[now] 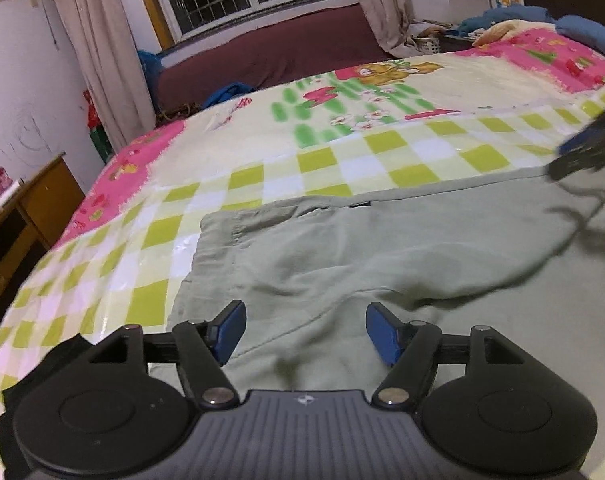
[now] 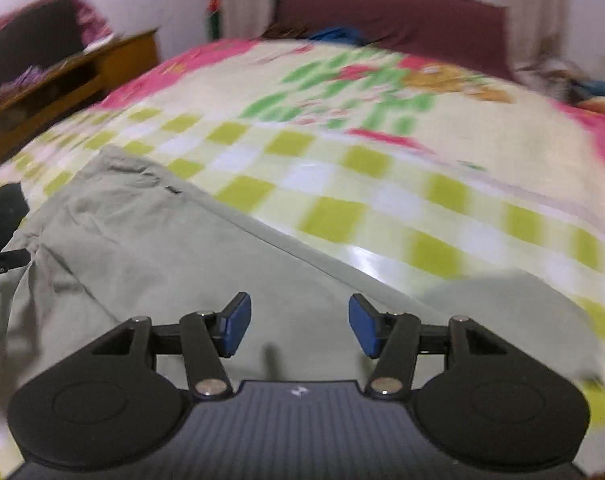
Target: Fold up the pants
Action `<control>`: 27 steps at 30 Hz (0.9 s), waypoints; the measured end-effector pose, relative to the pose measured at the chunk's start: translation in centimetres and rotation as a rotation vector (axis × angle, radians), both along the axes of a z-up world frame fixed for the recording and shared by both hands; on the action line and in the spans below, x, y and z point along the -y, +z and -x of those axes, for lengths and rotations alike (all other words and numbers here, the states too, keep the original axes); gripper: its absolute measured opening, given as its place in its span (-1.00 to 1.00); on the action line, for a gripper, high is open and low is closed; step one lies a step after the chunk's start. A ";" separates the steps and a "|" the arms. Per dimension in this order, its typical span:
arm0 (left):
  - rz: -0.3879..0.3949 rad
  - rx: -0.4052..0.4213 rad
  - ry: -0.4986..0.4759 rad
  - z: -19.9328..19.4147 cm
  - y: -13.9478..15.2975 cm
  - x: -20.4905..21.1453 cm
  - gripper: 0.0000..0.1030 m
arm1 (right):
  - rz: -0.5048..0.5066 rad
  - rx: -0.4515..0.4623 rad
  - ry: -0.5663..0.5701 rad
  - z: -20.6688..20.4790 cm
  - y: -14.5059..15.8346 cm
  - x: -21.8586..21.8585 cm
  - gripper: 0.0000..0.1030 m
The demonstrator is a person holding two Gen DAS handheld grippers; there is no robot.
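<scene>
Checked bedsheet (image 1: 262, 184) carries grey-green pants (image 1: 382, 248) lying crosswise, waistband leftward; left tool (image 1: 305, 330) and right tool (image 2: 300, 322) both released.

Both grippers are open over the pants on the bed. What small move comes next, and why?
Probably lower the left gripper and close it on the pants near the waistband edge. Both it and the right gripper hang open and empty, and the cloth lies flat and wrinkled on the bedsheet, not yet folded here.

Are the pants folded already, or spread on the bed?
Spread. The pants lie mostly flat on the bed; the waistband end shows no fold-over.
</scene>
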State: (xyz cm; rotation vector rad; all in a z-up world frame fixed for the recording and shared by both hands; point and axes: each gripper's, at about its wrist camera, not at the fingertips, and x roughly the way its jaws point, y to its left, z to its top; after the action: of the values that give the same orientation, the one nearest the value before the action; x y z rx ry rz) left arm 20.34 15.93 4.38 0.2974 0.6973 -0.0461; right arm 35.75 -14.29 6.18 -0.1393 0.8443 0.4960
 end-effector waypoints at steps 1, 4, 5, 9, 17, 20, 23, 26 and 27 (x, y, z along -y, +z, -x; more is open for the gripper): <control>0.017 -0.009 0.004 -0.5 -0.2 -0.5 0.56 | 0.021 -0.005 0.020 -1.5 -0.9 -1.1 0.08; 0.086 -0.048 0.011 -1.8 -1.4 -1.3 0.56 | 0.075 0.005 0.079 -4.4 -2.3 -4.9 0.08; 0.090 -0.061 0.010 -2.1 -2.0 -1.4 0.56 | 0.093 0.007 0.090 -5.5 -2.6 -6.0 0.08; 0.128 -0.101 0.034 -2.9 -5.4 -1.7 0.68 | 0.168 -0.083 0.118 -9.3 -5.6 -9.0 0.14; 0.171 -0.023 0.122 -1.8 -6.8 -2.9 1.00 | 0.149 -0.099 0.125 -7.9 -6.1 -9.9 -0.94; 0.151 -0.029 0.125 -1.6 -6.2 -2.6 1.00 | 0.121 -0.088 0.141 -6.7 -4.3 -9.9 -0.97; 0.156 -0.030 0.122 -0.4 -5.2 -3.0 1.00 | 0.040 -0.041 0.172 -3.9 -0.9 -9.2 -0.97; 0.164 -0.017 0.115 2.4 -4.0 -3.7 1.00 | -0.073 0.000 0.244 1.4 3.3 -7.7 -0.97; 0.169 -0.010 0.120 3.6 -3.7 -4.0 1.00 | -0.106 0.012 0.296 4.3 4.8 -7.1 -0.97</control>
State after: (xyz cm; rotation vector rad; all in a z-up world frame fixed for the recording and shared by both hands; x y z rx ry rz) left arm 16.75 19.89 0.68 0.0927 0.7156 0.0075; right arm 31.41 -7.23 10.96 -0.1701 0.7873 0.8155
